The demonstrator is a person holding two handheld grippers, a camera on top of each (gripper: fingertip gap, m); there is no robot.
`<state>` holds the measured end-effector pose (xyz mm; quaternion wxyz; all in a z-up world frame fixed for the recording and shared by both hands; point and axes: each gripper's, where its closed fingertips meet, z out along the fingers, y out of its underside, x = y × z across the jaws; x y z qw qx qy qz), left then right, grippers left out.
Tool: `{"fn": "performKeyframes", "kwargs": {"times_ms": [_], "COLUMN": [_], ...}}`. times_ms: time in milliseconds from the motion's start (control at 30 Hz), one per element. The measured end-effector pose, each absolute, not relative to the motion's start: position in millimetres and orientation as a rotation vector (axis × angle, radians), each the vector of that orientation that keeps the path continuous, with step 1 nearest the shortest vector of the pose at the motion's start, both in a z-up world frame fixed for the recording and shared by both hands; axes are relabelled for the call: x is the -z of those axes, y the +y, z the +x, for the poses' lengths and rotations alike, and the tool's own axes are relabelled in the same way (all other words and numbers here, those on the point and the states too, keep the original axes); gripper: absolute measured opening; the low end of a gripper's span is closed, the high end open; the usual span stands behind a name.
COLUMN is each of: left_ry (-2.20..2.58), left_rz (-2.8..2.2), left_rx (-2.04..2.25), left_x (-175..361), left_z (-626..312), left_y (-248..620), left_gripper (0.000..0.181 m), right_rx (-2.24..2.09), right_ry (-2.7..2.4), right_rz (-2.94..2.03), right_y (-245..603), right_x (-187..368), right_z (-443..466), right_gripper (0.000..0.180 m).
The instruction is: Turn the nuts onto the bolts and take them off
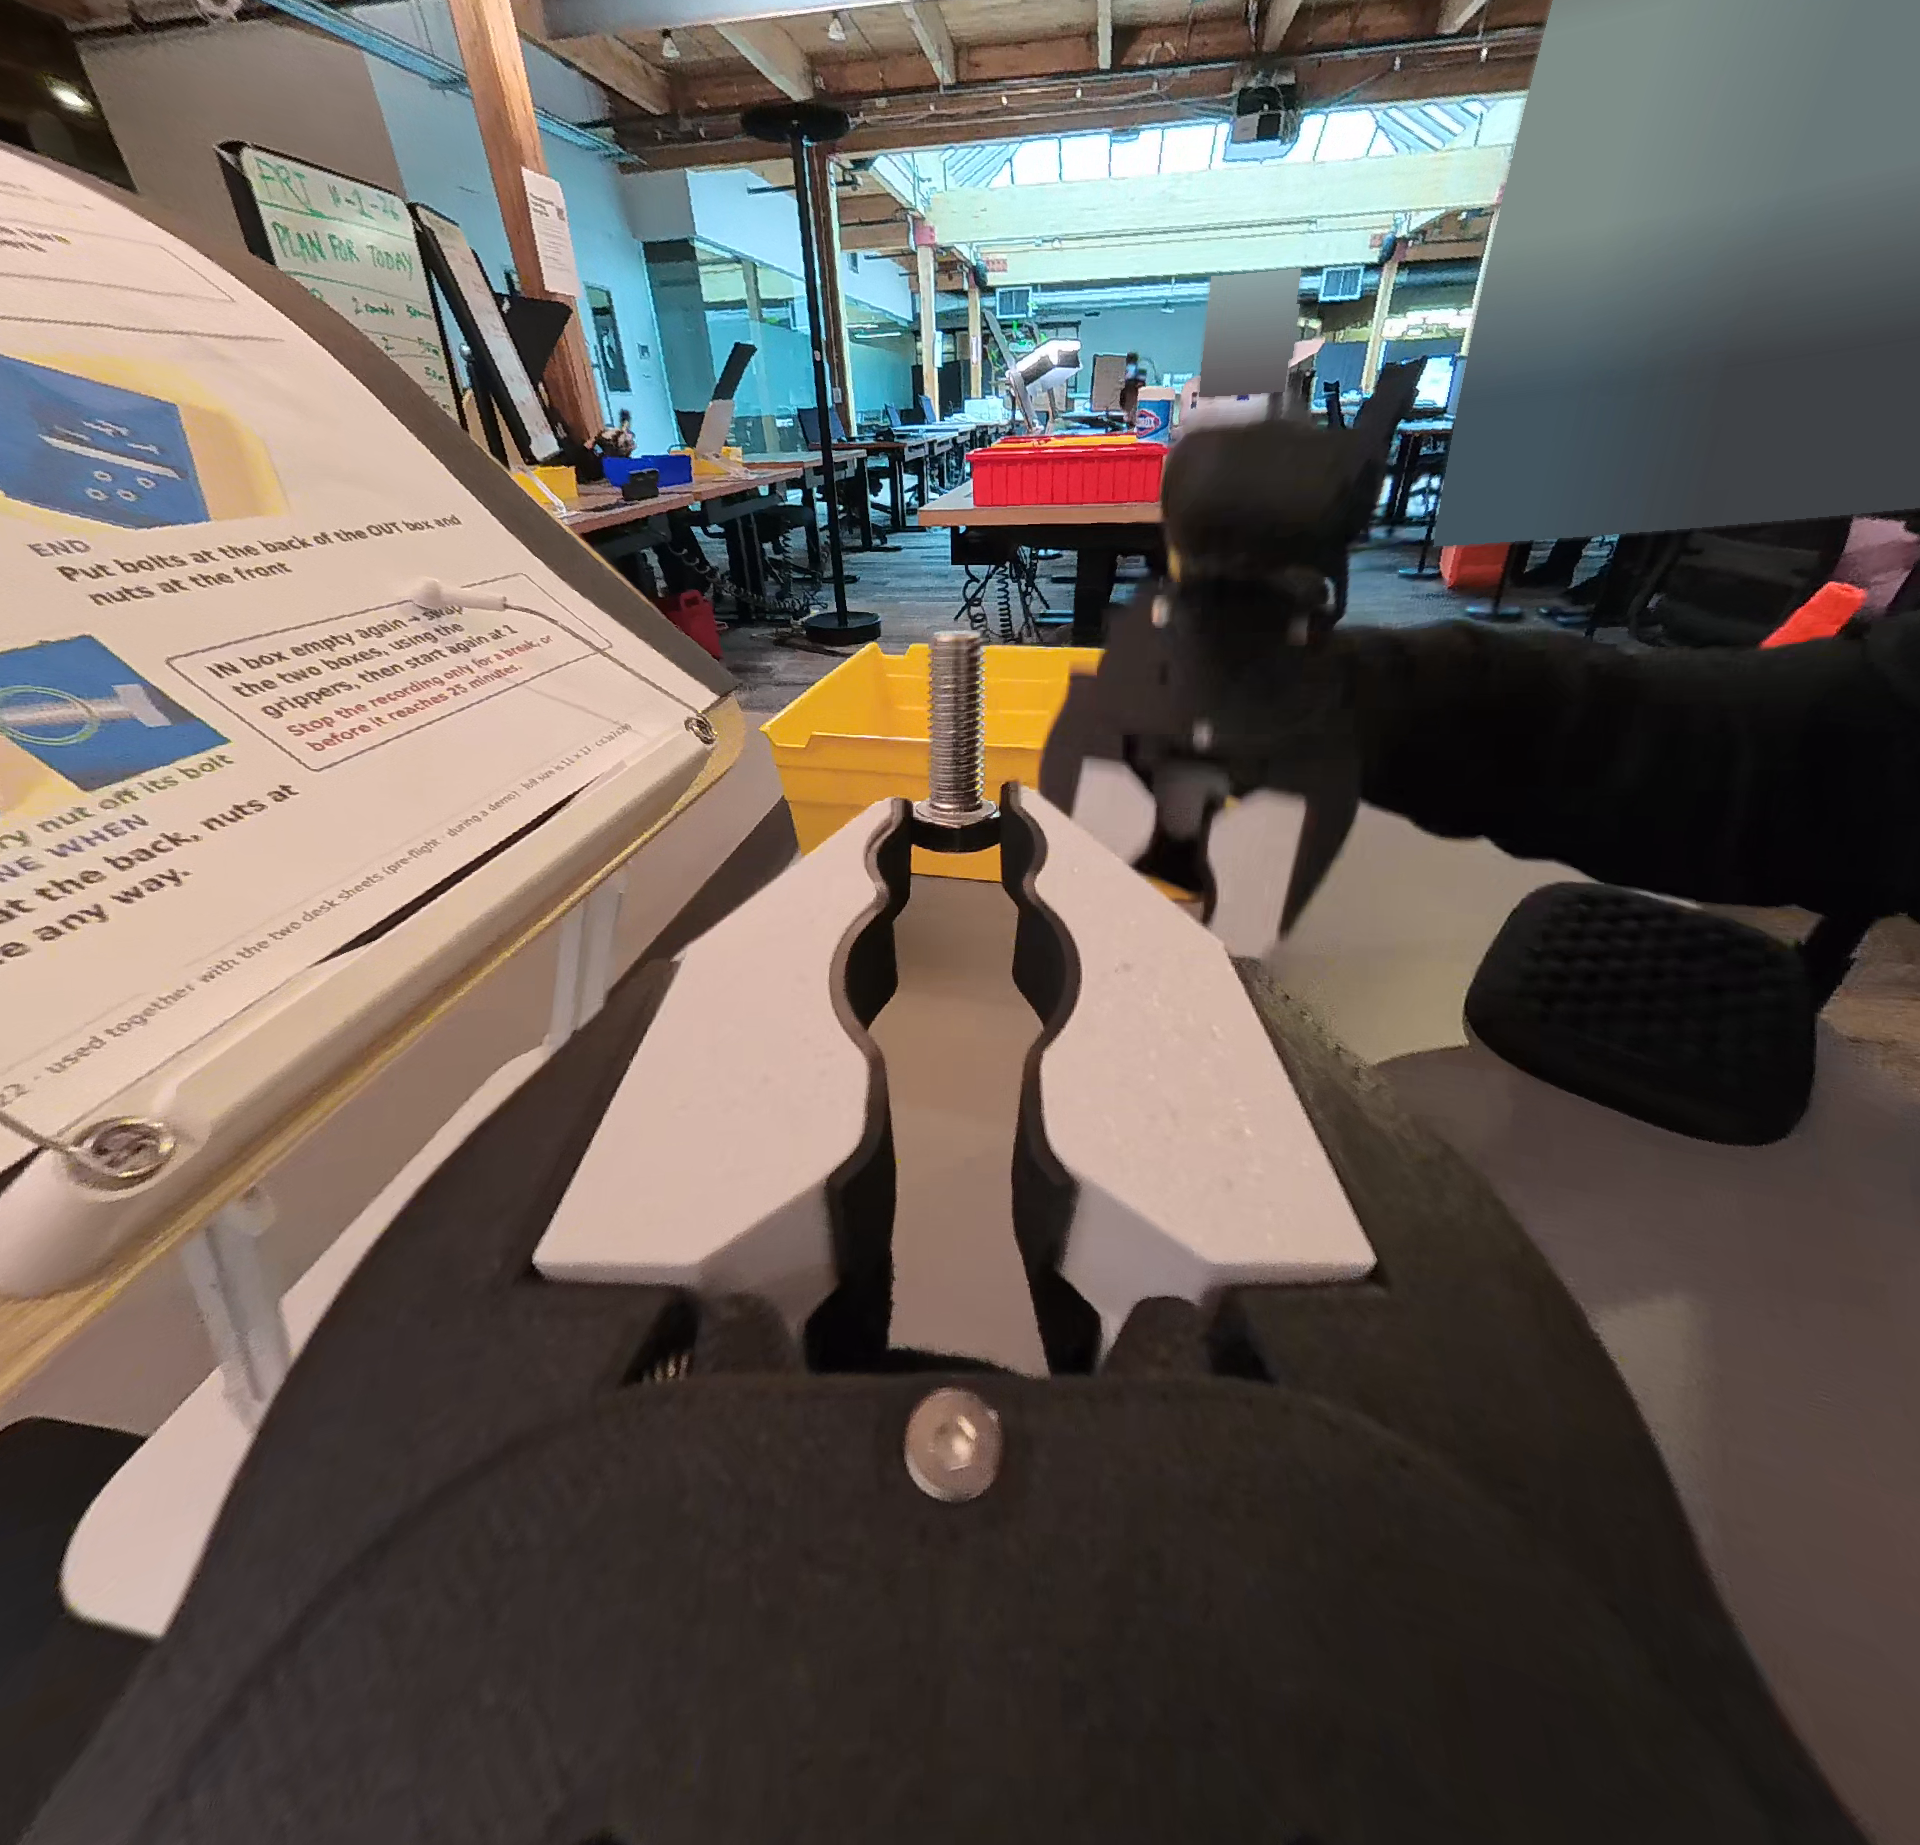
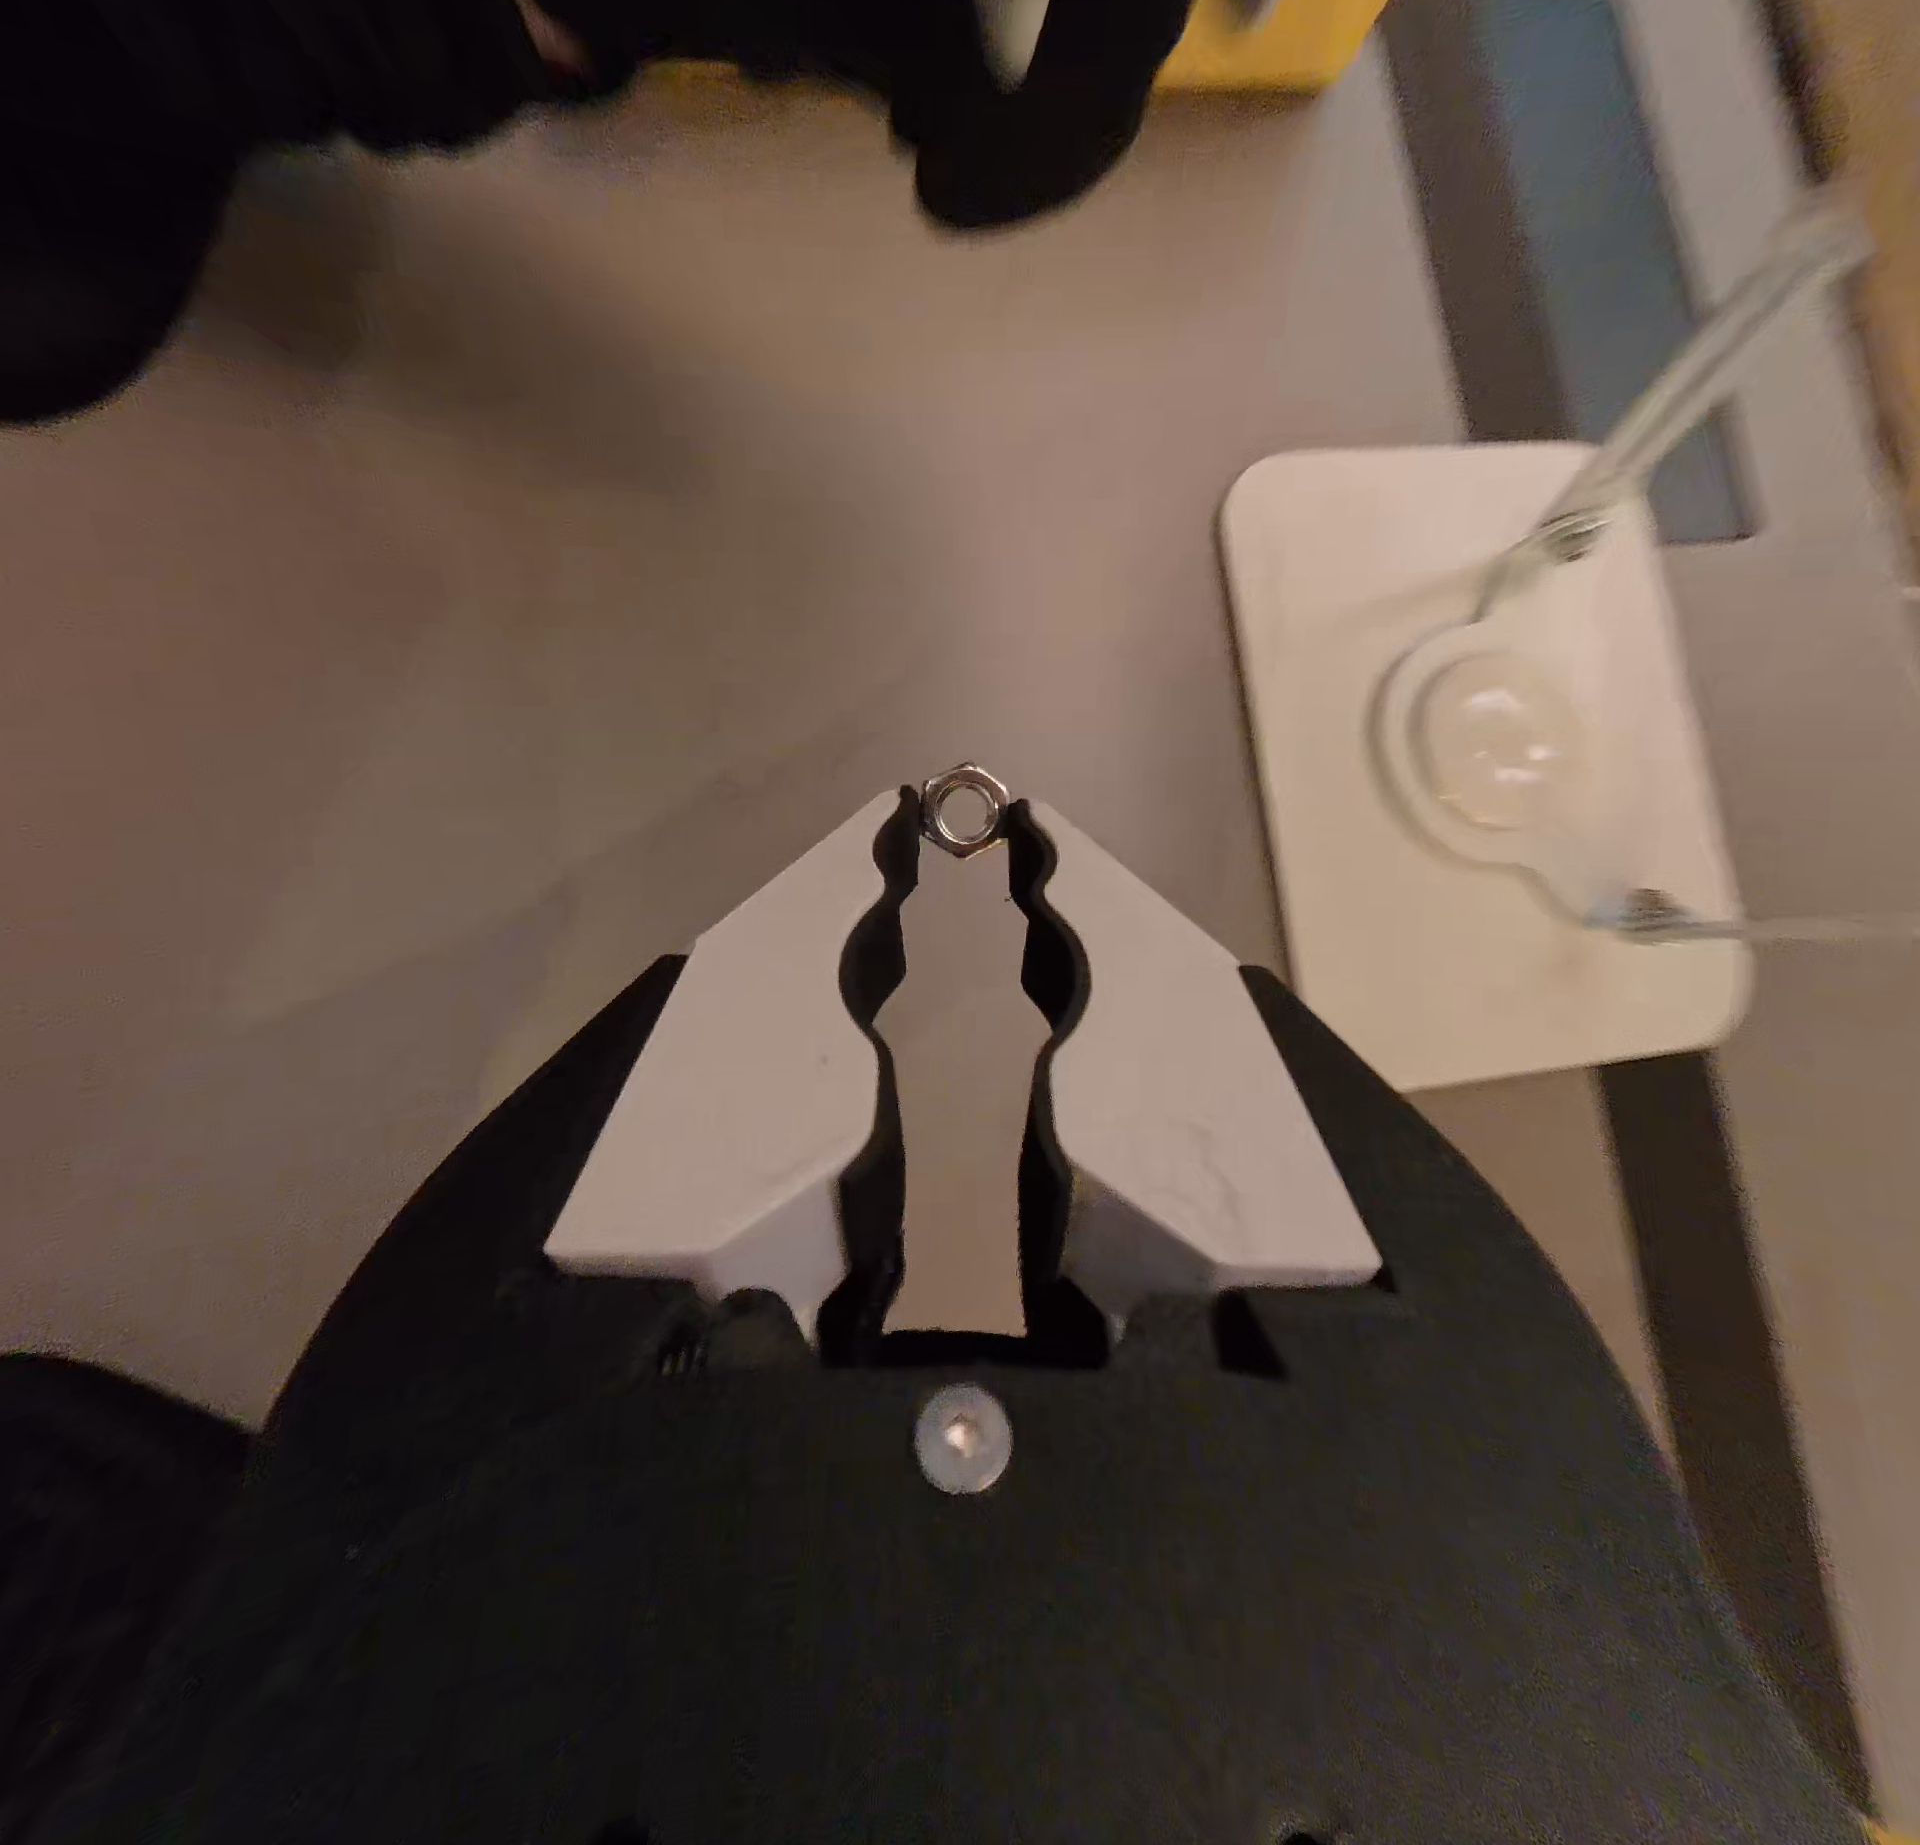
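1. My left gripper was clamped on the head of a threaded silver steel bolt, which stood upright at the fingertips.
2. My right gripper pinched a small silver hex nut by its flats, above the grey tabletop.
3. An open yellow plastic bin sat just behind the bolt.
4. A white laminated instruction sheet leaned at left.

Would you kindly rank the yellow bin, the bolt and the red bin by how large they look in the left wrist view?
1. Yellow bin, partly hidden.
2. Red bin, though it stands much farther off, so its real size is unsure.
3. Bolt, held upright in the left tongs.
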<state>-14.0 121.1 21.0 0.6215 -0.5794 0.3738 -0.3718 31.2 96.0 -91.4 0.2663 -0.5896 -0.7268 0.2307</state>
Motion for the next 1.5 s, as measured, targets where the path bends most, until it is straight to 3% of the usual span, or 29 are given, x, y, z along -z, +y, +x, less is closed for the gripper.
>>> {"fn": "performKeyframes", "kwargs": {"times_ms": [167, 333, 1500], "left_ry": [0.874, 0.923, 0.948], "left_rz": [-1.338, -1.347, -1.304], "left_rx": [0.915, 0.940, 0.994], "left_x": [-9, 1, 6], "left_z": [0, 17, 31], "left_y": [120, 115, 108], "left_gripper": [0.015, 0.015, 0.015], "right_rx": [-0.586, -0.586, -0.634], "right_ry": [-1.911, -1.991, -2.431], "right_rz": [-1.436, -1.309, -1.034], "right_y": [105, 102, 102], "right_x": [-3, -39, -21], "right_z": [48, 39, 17], "right_gripper": [0.015, 0.015, 0.015]}}
